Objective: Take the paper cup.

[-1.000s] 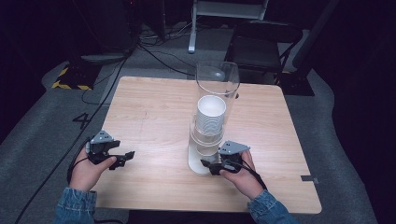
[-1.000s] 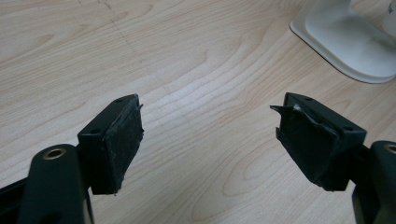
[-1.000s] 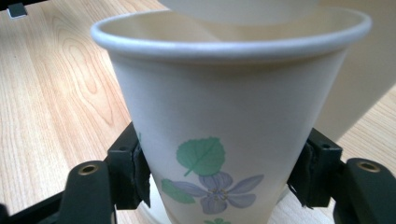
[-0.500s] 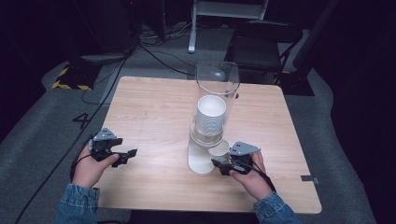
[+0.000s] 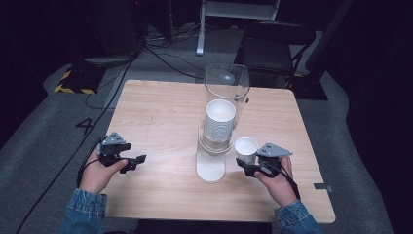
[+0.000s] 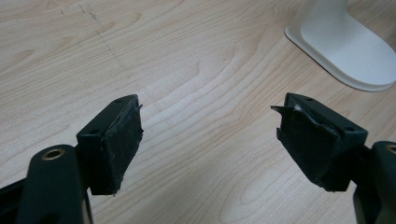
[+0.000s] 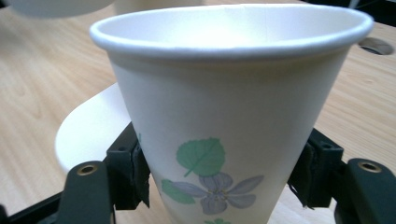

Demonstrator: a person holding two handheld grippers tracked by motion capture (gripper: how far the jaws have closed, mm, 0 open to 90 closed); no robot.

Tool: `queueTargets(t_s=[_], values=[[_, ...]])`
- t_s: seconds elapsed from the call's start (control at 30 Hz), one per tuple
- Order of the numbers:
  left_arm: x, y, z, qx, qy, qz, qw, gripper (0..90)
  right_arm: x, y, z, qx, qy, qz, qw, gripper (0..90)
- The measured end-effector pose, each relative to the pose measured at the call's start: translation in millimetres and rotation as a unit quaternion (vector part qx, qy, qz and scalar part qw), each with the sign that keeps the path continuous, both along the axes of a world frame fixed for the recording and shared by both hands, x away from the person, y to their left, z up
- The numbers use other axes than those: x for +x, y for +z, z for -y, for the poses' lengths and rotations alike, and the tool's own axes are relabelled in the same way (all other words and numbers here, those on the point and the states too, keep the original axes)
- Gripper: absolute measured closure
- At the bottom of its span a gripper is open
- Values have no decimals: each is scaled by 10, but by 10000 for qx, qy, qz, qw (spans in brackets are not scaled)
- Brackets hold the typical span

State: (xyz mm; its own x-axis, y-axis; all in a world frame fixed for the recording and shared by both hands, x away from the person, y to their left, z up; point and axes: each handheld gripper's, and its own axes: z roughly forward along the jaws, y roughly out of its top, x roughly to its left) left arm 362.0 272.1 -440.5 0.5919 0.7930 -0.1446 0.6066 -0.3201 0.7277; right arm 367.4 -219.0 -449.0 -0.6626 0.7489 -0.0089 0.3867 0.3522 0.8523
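A white cup dispenser (image 5: 217,127) stands mid-table: a clear tube over a stack of white paper cups (image 5: 220,119) on a white base (image 5: 210,168). My right gripper (image 5: 247,166) is shut on one paper cup (image 5: 246,148), held upright just right of the dispenser. In the right gripper view the cup (image 7: 224,116) bears a green leaf and purple flower, and both pads (image 7: 137,175) press its sides. At the table's front left my left gripper (image 5: 132,163) stands open with nothing between its fingers. The left gripper view shows the dispenser base (image 6: 348,44) ahead at the upper right.
The wooden table (image 5: 160,112) has a small round hole near the dispenser (image 5: 247,101). Behind the table stand a dark chair (image 5: 272,46) and a white stand (image 5: 234,9), with cables on the floor. Yellow-black tape (image 5: 73,83) marks the floor at the left.
My right gripper has drawn a cup out from under the dispenser and moved right with it. The left gripper has barely shifted.
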Motion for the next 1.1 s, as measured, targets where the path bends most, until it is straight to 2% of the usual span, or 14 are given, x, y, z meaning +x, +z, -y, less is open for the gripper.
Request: queueTargets(t_s=[0.2, 0.33, 0.53, 0.83, 0.93, 1.0, 1.1], values=[[-18, -16, -8, 52, -6, -38, 10000, 214, 114, 50, 220, 165, -445, 56, 9989, 331], [-28, -22, -21, 68, 3, -17, 10000, 213, 205, 52, 378, 259, -697, 11, 9972, 331], [-42, -41, -34, 67, 45, -57, 10000, 213, 306, 36, 548, 419, -915, -46, 9949, 331], [-54, -56, -36, 94, 64, -78, 9999, 213, 465, -29, 631, 553, -1165, 53, 9916, 324], [-49, -65, -29, 124, 46, -89, 9999, 213, 561, -68, 625, 564, -1312, 121, 9897, 323], [-49, -71, -24, 132, 27, -97, 9999, 213, 616, -106, 611, 666, -1405, 160, 9877, 322], [-44, -83, -22, 123, 38, -89, 9999, 213, 682, -180, 587, 648, -1560, 107, 9856, 322]])
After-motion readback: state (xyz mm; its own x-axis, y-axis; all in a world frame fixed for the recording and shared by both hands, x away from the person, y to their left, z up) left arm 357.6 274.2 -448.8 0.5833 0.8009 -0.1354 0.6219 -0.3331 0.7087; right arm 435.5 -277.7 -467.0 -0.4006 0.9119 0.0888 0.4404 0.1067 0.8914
